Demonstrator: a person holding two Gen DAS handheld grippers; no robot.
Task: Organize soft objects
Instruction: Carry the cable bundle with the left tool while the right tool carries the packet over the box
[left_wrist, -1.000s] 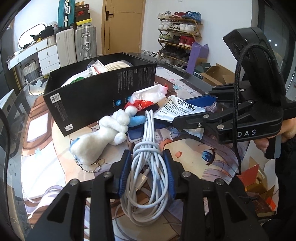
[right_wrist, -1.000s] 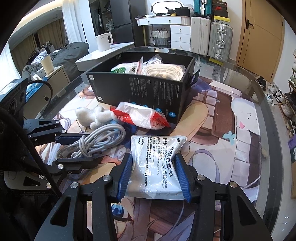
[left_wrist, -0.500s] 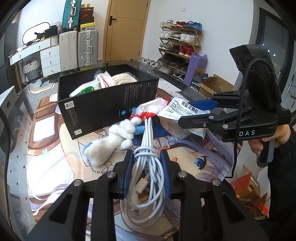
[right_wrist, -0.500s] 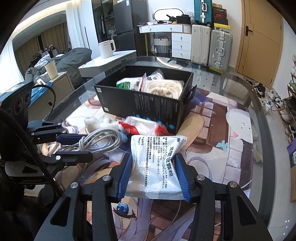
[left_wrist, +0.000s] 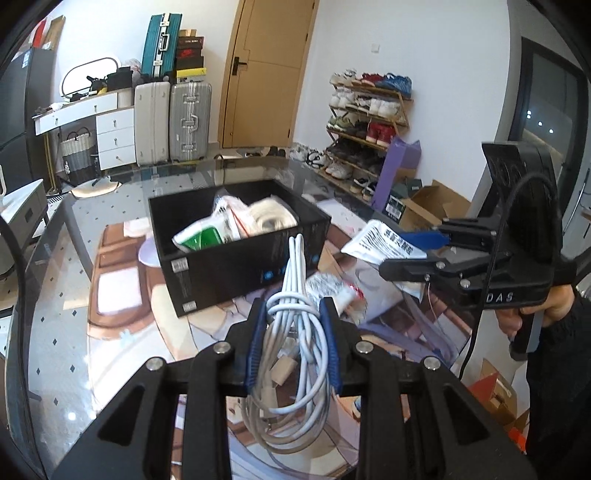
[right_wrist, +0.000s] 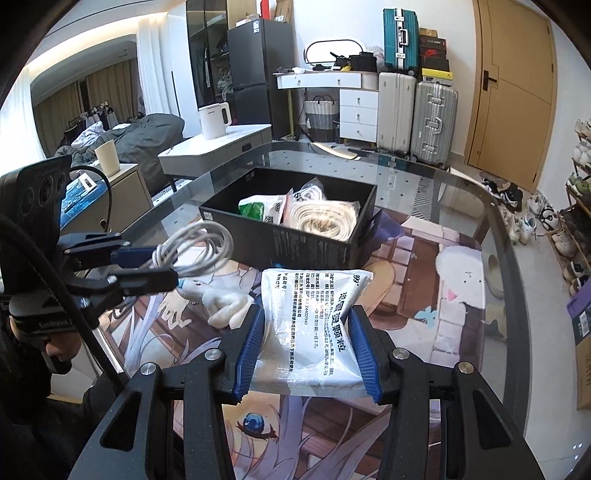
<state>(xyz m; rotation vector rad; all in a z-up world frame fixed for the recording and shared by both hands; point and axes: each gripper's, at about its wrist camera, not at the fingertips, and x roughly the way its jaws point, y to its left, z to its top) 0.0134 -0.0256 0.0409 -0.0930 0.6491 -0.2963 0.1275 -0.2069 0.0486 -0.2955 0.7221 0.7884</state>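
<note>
L claw (left_wrist: 293, 343) is clamped on the bundled white cable (left_wrist: 291, 325), blue pads squeezing it at the knot where the coils are tied; prob. the best grip, since the wrap keeps the loops from spilling, though loose loops and plugs hang below the pads. R claw (right_wrist: 308, 350) is clamped on the white medicine pouch (right_wrist: 314, 325) by its two side edges, so the pouch lies flat between the pads w/ printed face up and its far end sticking out ahead of the tips. Both loads look lifted clear of the printed mat (right_wrist: 424, 288); neither touches it as far as I can tell.

Black box (right_wrist: 295, 236) sits straight ahead of both claws, open top, already holding a green-white packet (right_wrist: 258, 208) and a coiled cream cord (right_wrist: 325, 216); so it's likely the collecting spot, and both items are held high enough to clear its near wall.

Below and between the claws, a white plush toy (right_wrist: 221, 306) lies on the mat, and a red-white packet (left_wrist: 332, 291) sits just ahead of L claw's tips; both not yet boxed.
</note>
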